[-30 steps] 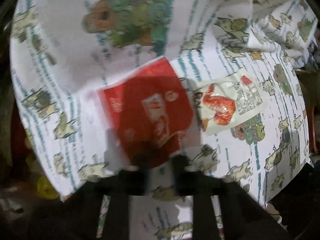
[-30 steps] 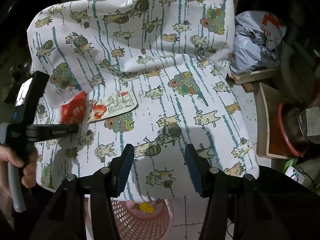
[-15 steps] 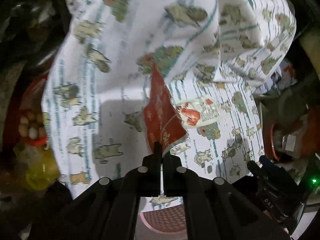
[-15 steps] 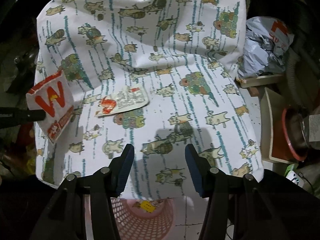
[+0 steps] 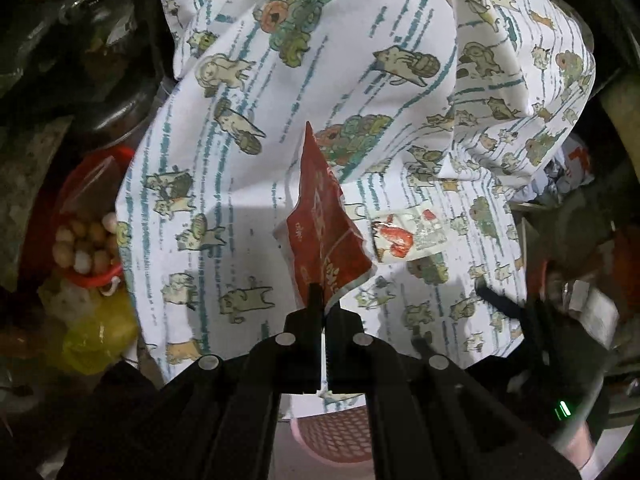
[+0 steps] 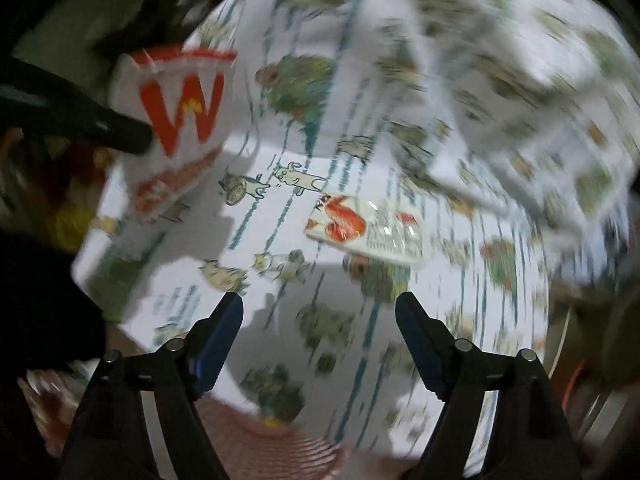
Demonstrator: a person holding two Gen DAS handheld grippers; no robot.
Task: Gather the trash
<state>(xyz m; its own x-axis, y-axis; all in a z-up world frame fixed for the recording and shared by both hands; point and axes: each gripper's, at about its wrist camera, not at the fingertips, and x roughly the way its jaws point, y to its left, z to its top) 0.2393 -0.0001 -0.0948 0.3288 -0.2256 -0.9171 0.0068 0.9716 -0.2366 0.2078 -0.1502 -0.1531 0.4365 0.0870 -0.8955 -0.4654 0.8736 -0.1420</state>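
Observation:
My left gripper (image 5: 323, 300) is shut on a red snack wrapper (image 5: 324, 236) and holds it edge-up above the cloth-covered seat. In the right wrist view the same wrapper (image 6: 176, 120) shows its white side with a red W, pinched by the left gripper's dark finger (image 6: 120, 132). A white wrapper with a red shrimp picture (image 5: 404, 236) lies flat on the cloth; it sits ahead of my right gripper (image 6: 319, 320), which is open and empty, close above the cloth. The wrapper (image 6: 364, 228) lies just beyond its blue-padded fingers (image 6: 218, 340).
A pink mesh basket (image 5: 340, 436) stands on the floor below the cloth's front edge, also in the right wrist view (image 6: 288, 456). A red tub of round items (image 5: 86, 236) and a yellow bag (image 5: 96, 340) sit left. A grey bag (image 5: 568, 168) lies right.
My left gripper has closed on the red wrapper and lifted it off the cloth. My right gripper has moved fast toward the shrimp wrapper and its jaws have opened wider; its view is blurred.

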